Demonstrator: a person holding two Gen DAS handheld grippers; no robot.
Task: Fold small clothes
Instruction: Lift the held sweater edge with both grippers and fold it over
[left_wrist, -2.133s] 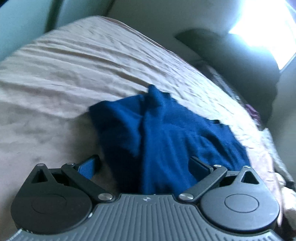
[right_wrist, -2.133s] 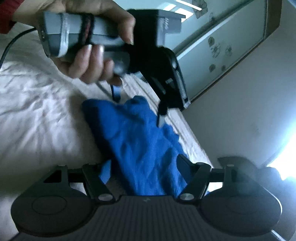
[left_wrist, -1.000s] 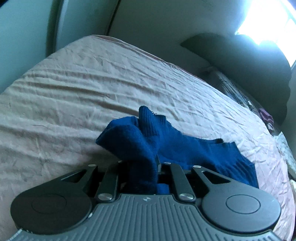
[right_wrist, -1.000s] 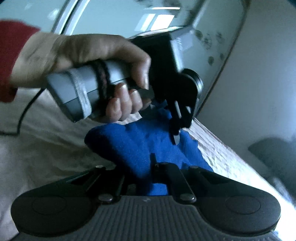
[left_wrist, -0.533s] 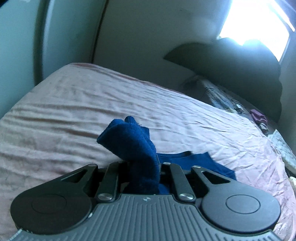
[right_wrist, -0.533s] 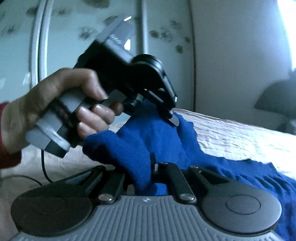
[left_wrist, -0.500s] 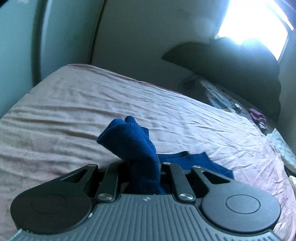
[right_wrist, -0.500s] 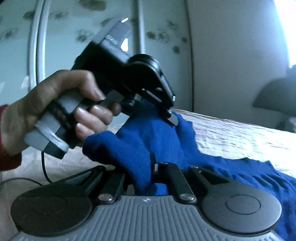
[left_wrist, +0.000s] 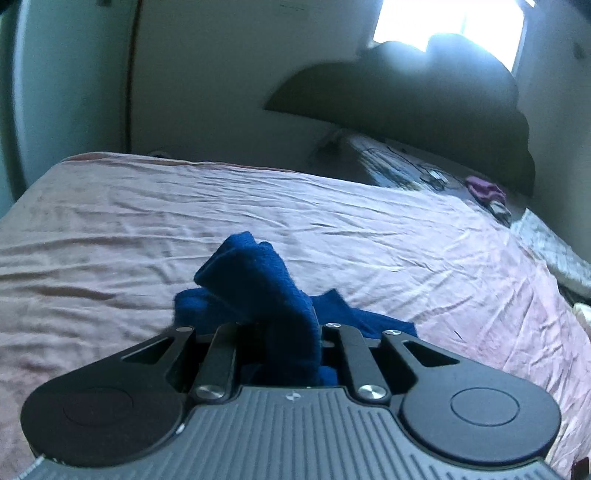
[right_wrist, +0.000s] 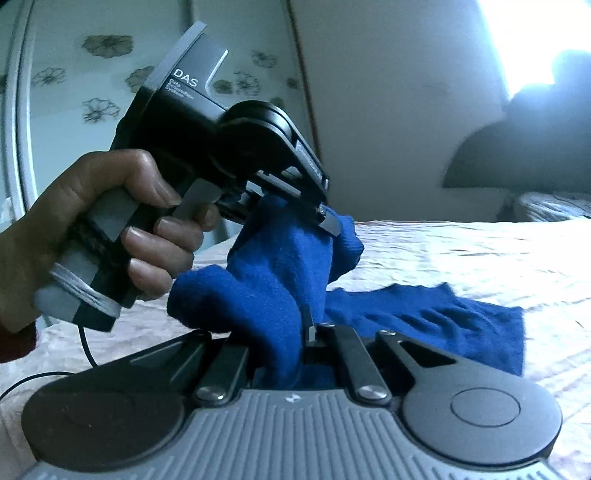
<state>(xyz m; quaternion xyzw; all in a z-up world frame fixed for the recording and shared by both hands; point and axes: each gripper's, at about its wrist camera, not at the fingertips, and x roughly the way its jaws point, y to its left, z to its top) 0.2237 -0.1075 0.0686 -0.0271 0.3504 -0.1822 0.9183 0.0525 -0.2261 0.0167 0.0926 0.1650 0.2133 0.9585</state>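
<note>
Soft knit, creased cotton, matt plastic

We see a fuzzy, matt blue knit garment on a creased, faintly sheeny pink bed sheet; lower frame, our left hand-held gripper shows matt black plastic, ribbed grey casing and shiny metal rivets.

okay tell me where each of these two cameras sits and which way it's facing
Left wrist: on the left gripper, looking along its fingers over the bed toward the window.
Right wrist: on the right gripper, looking across the bed at the left hand.
Shared: the blue garment, pinched by both.
</note>
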